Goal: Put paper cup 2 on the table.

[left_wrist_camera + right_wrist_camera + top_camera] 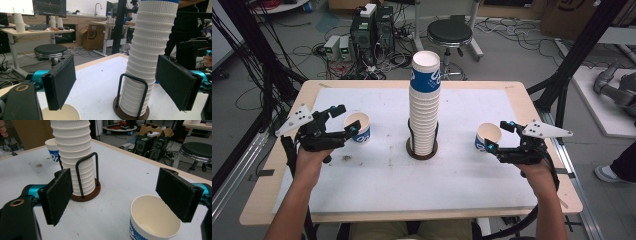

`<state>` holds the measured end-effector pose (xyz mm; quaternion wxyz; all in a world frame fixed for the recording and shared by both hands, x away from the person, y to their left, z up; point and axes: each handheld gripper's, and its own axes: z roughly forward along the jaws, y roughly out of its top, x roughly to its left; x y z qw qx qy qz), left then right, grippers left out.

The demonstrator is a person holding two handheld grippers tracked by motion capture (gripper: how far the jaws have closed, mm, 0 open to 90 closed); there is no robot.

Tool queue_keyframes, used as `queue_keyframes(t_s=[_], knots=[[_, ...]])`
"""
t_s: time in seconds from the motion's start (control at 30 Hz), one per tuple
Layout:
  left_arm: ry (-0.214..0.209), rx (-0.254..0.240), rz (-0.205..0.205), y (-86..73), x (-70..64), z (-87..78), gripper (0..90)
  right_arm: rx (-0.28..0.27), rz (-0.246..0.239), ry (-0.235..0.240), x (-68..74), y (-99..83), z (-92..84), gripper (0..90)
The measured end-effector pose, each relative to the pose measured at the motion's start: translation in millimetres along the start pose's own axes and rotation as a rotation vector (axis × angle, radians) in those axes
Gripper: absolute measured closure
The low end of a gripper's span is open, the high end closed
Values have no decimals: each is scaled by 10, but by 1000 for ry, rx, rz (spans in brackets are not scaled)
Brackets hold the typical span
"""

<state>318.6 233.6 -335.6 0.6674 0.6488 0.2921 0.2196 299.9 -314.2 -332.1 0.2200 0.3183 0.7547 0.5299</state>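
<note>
Ribbed paper cup stack (425,105) upright in wire holder (86,178); my left tongs (343,121) and right tongs (498,135) both agape, each beside one single cup.

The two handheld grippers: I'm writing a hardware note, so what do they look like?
Both the left gripper and the right gripper have black frames, teal metal joints and flat rectangular black jaw pads. Each carries a grey three-cornered plate with dark dots on top. A black cable trails from the right one. The forearms are bare, no sleeves.
</note>
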Motion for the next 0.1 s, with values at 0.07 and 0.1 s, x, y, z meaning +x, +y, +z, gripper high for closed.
queue_keyframes(t_s=[0.07,0.1], knots=[[-1,0,2,-1,8,1,169,-4,-2,-1,-5,6,-11,146],[0,0,-1,-1,9,-1,169,-8,-2,0,-9,10,-16,146]])
